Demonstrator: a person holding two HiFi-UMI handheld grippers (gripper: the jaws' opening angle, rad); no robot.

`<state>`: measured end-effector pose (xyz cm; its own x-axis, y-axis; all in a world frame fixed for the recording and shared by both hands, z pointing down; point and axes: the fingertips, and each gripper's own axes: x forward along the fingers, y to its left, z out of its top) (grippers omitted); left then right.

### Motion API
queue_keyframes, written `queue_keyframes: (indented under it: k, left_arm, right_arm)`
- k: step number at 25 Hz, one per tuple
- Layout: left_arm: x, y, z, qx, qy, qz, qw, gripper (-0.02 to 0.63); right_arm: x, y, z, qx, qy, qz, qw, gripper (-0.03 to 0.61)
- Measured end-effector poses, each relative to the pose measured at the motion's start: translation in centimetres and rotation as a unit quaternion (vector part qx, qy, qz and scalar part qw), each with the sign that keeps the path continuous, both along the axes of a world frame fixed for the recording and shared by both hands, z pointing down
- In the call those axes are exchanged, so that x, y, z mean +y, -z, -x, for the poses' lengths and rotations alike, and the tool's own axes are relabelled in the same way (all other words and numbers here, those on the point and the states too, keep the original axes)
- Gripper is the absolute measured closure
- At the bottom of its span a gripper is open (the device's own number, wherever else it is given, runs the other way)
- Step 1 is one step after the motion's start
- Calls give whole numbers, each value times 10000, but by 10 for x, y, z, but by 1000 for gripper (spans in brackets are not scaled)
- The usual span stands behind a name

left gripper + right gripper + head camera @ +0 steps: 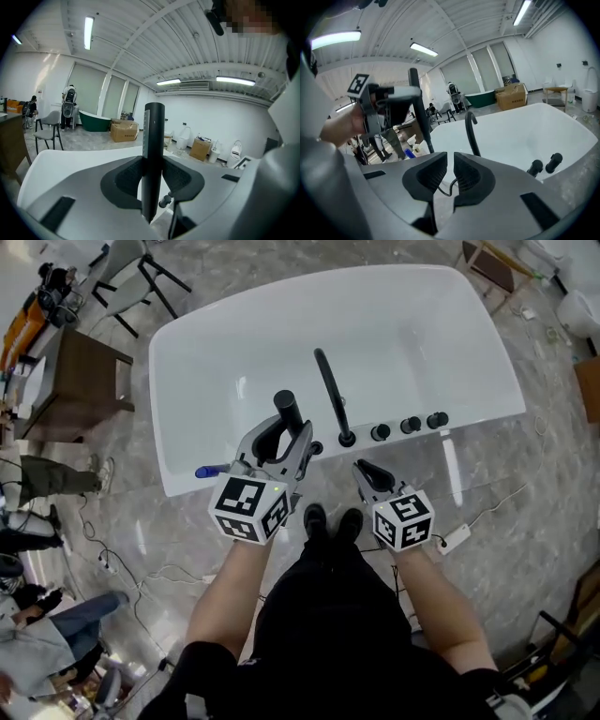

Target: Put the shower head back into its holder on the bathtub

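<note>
holding the black shower head [287,410] upright over the near rim of the white bathtub [187,343], the left gripper [284,430] has its jaws about half apart and pressed on the wand's slim stem from both sides. the right gripper [367,472] hangs near it above the same rim, jaws a narrow gap apart with nothing between them. a small dark fitting [317,447] on the rim just beside the left gripper is probably the holder, though that is not certain.

likely risks: the round stem could pivot or slide in the pads, since they clamp only a short stretch of it. the left gripper's body hides much of the fitting from the head view, so the wand's lower end may miss the opening and strike the rim. the curved black spout [330,390] stands near enough to be knocked. a thin dark hose [444,188] trails below and might snag.

no brand, label or legible writing shows. the only printed marks are black-and-white square patterns on the marker cubes [248,507].
</note>
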<state>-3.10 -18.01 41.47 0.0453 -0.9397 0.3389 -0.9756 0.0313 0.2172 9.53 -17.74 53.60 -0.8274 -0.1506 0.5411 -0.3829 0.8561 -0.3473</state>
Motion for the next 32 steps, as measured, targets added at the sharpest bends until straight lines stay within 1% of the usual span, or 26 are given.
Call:
queue_keyframes:
  k: [3, 5, 8, 11, 12, 15, 16, 17, 19, 21, 23, 24, 25, 29, 32]
  left_arm:
    - [0, 37, 10, 22, -71, -380, 9992, 472]
    - [0, 67, 14, 5, -165, -657, 9977, 472]
    - [0, 112, 18, -68, -252, -1003, 9946, 472]
    - [1, 147, 17, -48, -306, -1243, 9918, 472]
    - [0, 157, 16, -23, -337, -1300, 9909, 472]
    - [1, 184, 13, 79, -454, -1445, 9884, 474]
    - [2, 191, 12, 111, -487, -1491, 9876, 473]
    - [4, 197, 11, 134, -514, -1533, 9868, 474]
    - [9, 204, 7, 161, -553, -1593, 9855, 474]
    - [11, 206, 4, 159, -580, -1611, 9851, 472]
    - [13, 203, 4, 98, -598, -1581, 9856, 472]
    - [13, 200, 4, 59, -599, -1551, 9861, 473]
    - [12, 196, 4, 33, -594, -1517, 9866, 474]
    - [10, 177, 3, 74, -570, -1397, 9885, 474]
    - [12, 150, 7, 7, -545, -1245, 9907, 474]
  right_arm:
    - [17, -21, 17, 69, 107, 197, 9997, 521]
    - [29, -21, 27, 62, 185, 247, 9995, 521]
    - [36, -1, 39, -43, 288, 161, 9994, 520]
    - [37, 27, 48, -232, 433, 20, 9988, 514]
    - [39, 35, 52, -290, 524, 3, 9982, 495]
    - [47, 52, 71, -336, 808, -16, 9962, 377]
    - [49, 55, 79, -337, 846, -37, 9958, 351]
    - [50, 56, 86, -349, 850, -67, 9957, 339]
    - [48, 58, 98, -401, 801, -140, 9959, 341]
    - [43, 59, 105, -437, 707, -225, 9963, 365]
    - [34, 57, 108, -399, 597, -328, 9969, 434]
    - [30, 55, 107, -354, 553, -370, 9972, 493]
    - [25, 53, 104, -306, 523, -392, 9974, 506]
    - [15, 32, 89, -192, 510, -303, 9981, 499]
    - [25, -10, 79, 69, 621, -77, 9980, 463]
